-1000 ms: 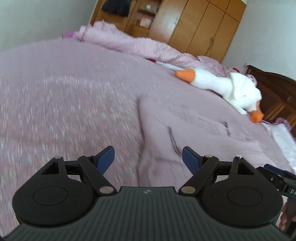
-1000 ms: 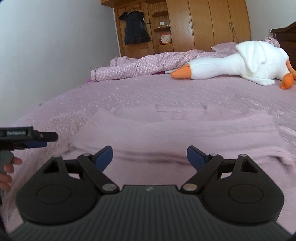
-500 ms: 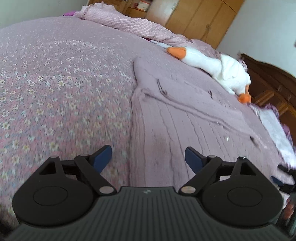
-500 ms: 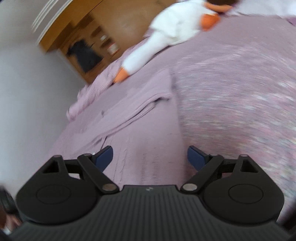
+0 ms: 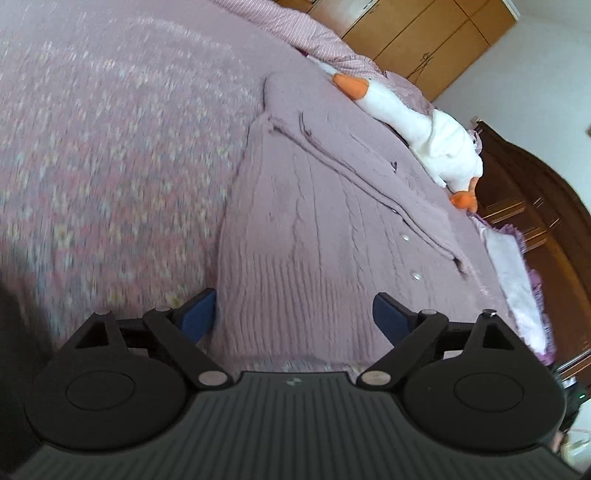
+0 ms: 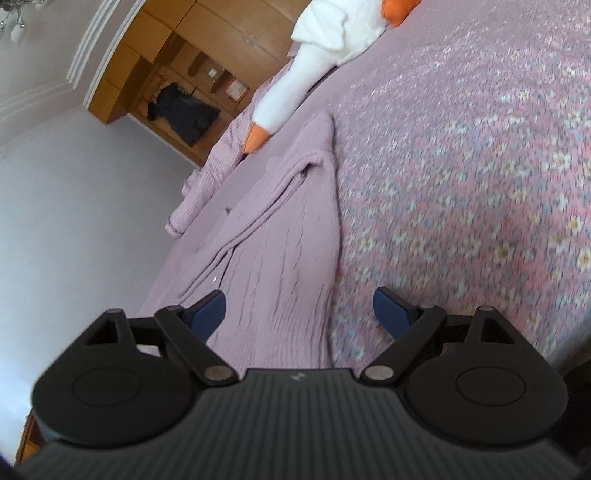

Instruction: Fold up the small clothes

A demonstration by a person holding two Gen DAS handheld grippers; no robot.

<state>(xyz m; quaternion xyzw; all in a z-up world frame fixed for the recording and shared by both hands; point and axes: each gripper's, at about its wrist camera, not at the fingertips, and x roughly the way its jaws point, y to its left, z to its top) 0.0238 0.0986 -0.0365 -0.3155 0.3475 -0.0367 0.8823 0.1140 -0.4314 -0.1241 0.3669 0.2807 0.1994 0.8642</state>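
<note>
A lilac knitted cardigan [image 5: 314, 236] with small snap buttons lies flat on the flowered bedspread [image 5: 110, 147]. In the left wrist view my left gripper [image 5: 293, 314] hangs open just above its ribbed hem near the left corner, with nothing between the blue pads. The right wrist view shows the same cardigan [image 6: 280, 258] from its other side. There my right gripper [image 6: 299, 310] is open over the hem's right edge, one pad above the knit and the other above the bedspread [image 6: 461, 184].
A white plush goose [image 5: 417, 125] with orange beak and feet lies beyond the cardigan, also the plush goose [image 6: 325, 48] in the right view. A checked pink quilt [image 5: 295, 26] is bunched at the far side. Wooden wardrobes [image 5: 417, 33] and a dark headboard [image 5: 535, 206] border the bed.
Both grippers have dropped and tilted toward the cardigan's hem, each nearing an opposite bottom corner. Both stayed open. The cardigan has not moved.
</note>
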